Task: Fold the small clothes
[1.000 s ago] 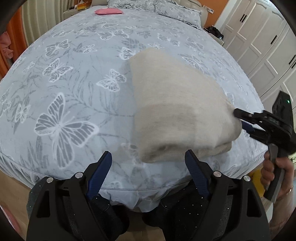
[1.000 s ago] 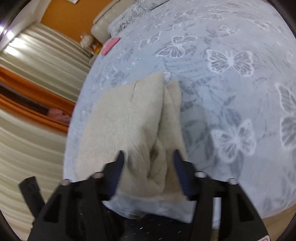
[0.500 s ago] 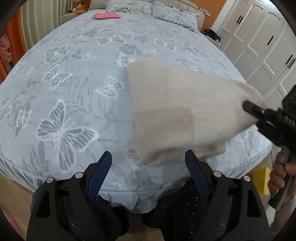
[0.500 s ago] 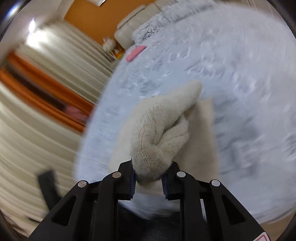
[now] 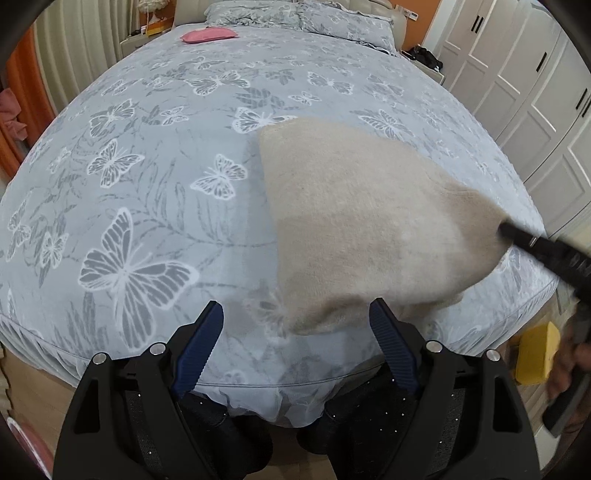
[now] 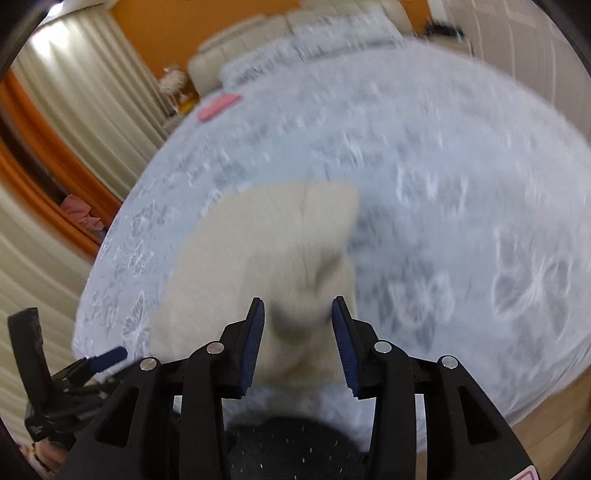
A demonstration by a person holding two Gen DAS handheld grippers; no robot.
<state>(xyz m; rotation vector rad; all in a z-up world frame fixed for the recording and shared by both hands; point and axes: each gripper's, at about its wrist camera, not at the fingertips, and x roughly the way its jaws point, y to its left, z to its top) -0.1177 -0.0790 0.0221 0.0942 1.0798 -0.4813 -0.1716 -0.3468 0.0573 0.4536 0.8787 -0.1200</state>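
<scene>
Butterfly bed [image 5: 147,184], wardrobe [image 5: 535,92] left-view only, knit [image 5: 369,229]

A plain beige knit garment [image 5: 362,221] lies on a grey-blue, white-butterfly-patterned bedspread [image 5: 147,177].

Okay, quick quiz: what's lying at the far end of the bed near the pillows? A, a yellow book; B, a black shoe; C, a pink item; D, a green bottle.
C: a small flat pink item lies on the butterfly-print bedspread just short of the pillows.
</scene>
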